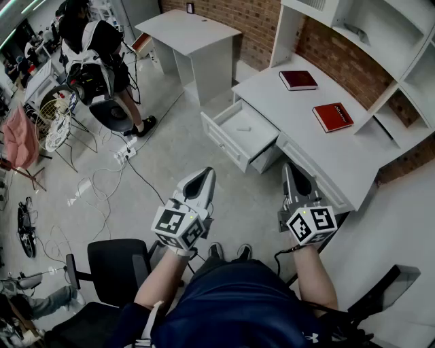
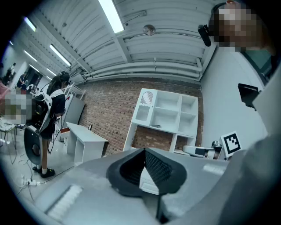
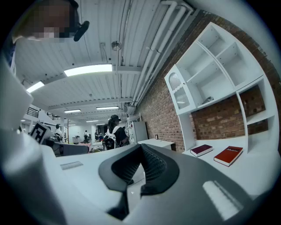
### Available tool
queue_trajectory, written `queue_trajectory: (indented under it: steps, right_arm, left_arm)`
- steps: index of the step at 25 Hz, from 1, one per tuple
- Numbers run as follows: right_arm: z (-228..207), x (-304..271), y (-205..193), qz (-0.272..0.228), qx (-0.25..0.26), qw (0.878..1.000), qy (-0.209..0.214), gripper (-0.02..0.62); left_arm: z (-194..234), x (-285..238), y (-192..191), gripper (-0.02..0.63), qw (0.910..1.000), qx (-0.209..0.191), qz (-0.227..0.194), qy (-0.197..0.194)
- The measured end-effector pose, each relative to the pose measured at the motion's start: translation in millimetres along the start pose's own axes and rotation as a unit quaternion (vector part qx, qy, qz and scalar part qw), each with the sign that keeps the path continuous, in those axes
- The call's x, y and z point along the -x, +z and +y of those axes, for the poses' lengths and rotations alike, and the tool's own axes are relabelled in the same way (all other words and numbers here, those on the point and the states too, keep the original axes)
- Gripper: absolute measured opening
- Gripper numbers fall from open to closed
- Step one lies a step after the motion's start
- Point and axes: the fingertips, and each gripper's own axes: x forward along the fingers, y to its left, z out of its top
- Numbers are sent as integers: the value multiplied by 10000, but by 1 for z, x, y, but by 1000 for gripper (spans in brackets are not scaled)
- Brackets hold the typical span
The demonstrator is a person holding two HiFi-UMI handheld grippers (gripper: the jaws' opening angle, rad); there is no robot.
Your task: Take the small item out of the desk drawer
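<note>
Small item (image 1: 242,128): likely faint pale speck in open drawer (image 1: 221,139), frame centre, untouched. Left gripper (image 1: 204,175), right gripper (image 1: 292,171): jaws together, empty, lower frame. Step: approach; next, open jaws, reach in

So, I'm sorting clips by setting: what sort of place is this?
Probably a lab or studio dressed as a home office: a white desk with an open drawer, white shelving on a brick wall, yet cables strewn across the floor and a person wearing equipment nearby.
</note>
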Motion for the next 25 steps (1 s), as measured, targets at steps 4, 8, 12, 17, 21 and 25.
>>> queue_trajectory:
  steps: [4, 8, 12, 17, 21, 25]
  right_arm:
    - [-18, 10, 1, -13, -14, 10000, 80, 2]
    - [-33, 16, 2, 10, -71, 9998, 193, 2]
    - [-42, 22, 2, -55, -105, 9998, 141, 3]
    - [-45, 19, 8, -44, -88, 9999, -35, 3]
    - [-58, -2, -2, 36, -208, 9996, -196, 3]
    - [-69, -42, -13, 113, -268, 9990, -335, 3]
  left_arm:
    - [-18, -12, -2, 2, 10000, -70, -14, 58]
    - [-33, -18, -1, 3, 9998, -117, -95, 102]
    - [-38, -20, -7, 2, 9998, -110, -46, 148]
    - [-30, -21, -2, 2, 9999, -43, -23, 158]
    - [-5, -37, -4, 2, 9999, 44, 17, 158]
    - [35, -65, -9, 3, 9999, 141, 47, 76]
